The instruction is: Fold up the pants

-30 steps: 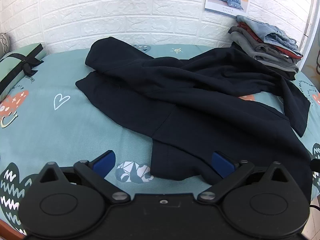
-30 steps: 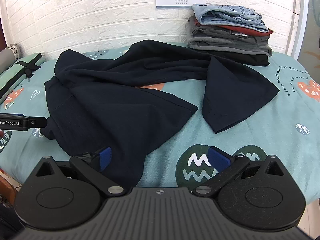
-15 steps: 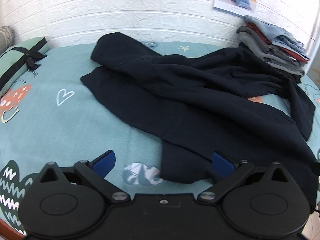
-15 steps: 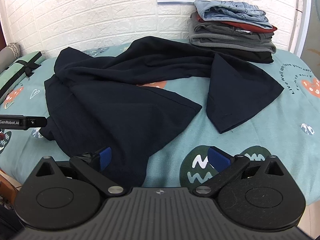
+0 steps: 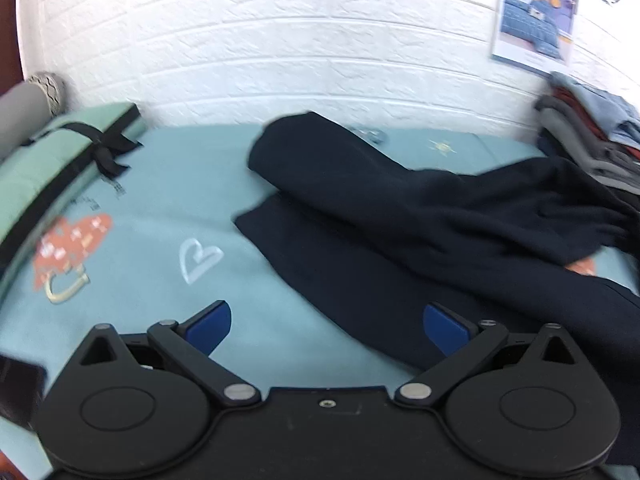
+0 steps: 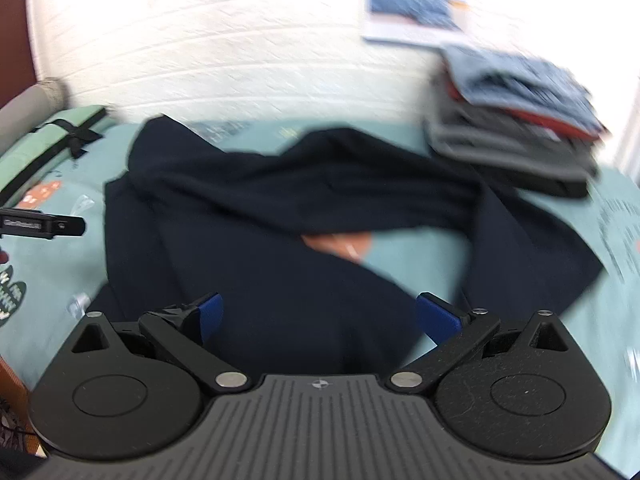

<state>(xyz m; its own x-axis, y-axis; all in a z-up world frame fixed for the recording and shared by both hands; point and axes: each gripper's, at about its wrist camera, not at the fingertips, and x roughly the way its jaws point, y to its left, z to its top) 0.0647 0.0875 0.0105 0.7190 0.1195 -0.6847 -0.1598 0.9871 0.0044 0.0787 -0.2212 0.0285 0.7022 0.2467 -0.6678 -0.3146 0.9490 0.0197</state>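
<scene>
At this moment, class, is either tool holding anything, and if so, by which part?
Nothing is held. The left tool and right tool both stand open above the dark pants, which lie unfolded on the bed.

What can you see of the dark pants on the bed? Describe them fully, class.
The dark pants look navy-black, soft matte fabric, unfolded and rumpled. They sprawl across the teal bedsheet, legs splayed apart with sheet showing between them. One leg reaches toward the stack of folded clothes. Neither gripper holds them.
</scene>
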